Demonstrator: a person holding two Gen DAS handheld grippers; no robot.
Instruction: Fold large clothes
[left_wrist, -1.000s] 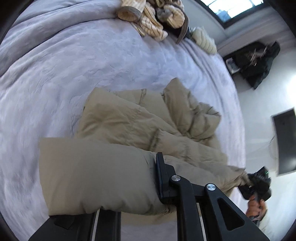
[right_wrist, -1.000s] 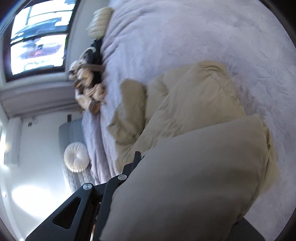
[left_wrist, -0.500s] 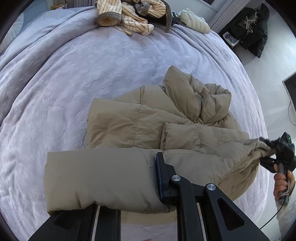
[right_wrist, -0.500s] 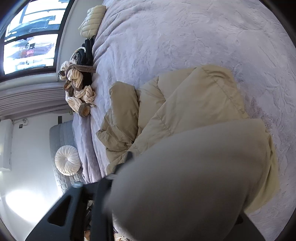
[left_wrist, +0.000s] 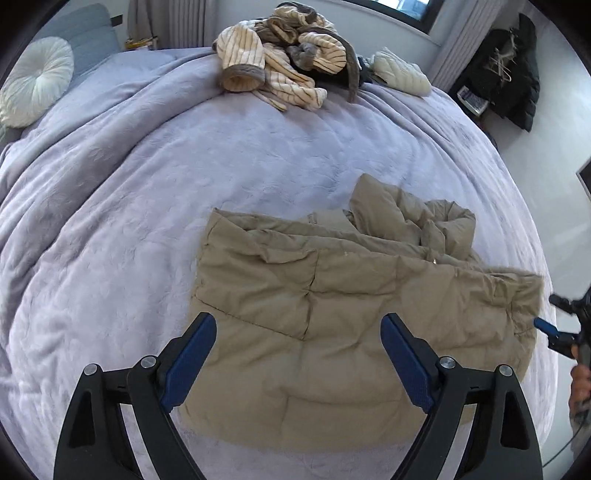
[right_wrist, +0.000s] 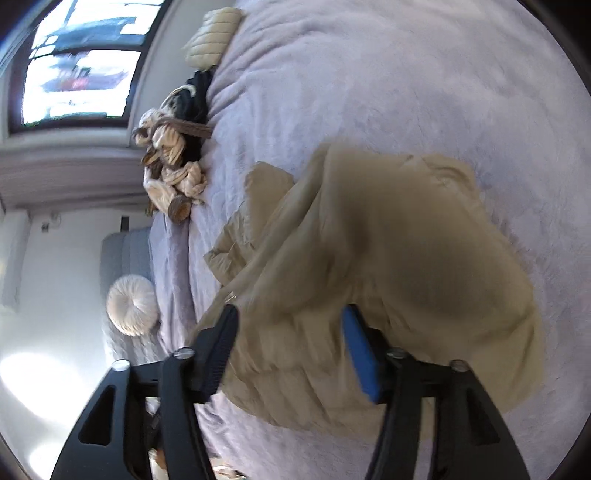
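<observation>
A tan puffer jacket (left_wrist: 351, 288) lies folded over itself on the lilac bedspread (left_wrist: 147, 184), hood bunched at its far right. My left gripper (left_wrist: 297, 321) hovers over the jacket's near edge, its jaws opening, blue pads clear of the fabric. At the right edge of this view a hand holds my right gripper (left_wrist: 554, 326) beside the jacket's right end. In the right wrist view the jacket (right_wrist: 406, 240) is blurred below my right gripper (right_wrist: 290, 314), whose jaws are opening with nothing pinched between them.
A heap of cream striped clothes (left_wrist: 280, 70) and a quilted cream garment (left_wrist: 400, 72) lie at the bed's far edge. A round white cushion (left_wrist: 37, 85) rests at the far left. Dark coats (left_wrist: 509, 74) hang by the wall at the right.
Both grippers were shut on the jacket's lifted fold. They have let it go and risen; the fold now lies flat on the rest of the jacket.
</observation>
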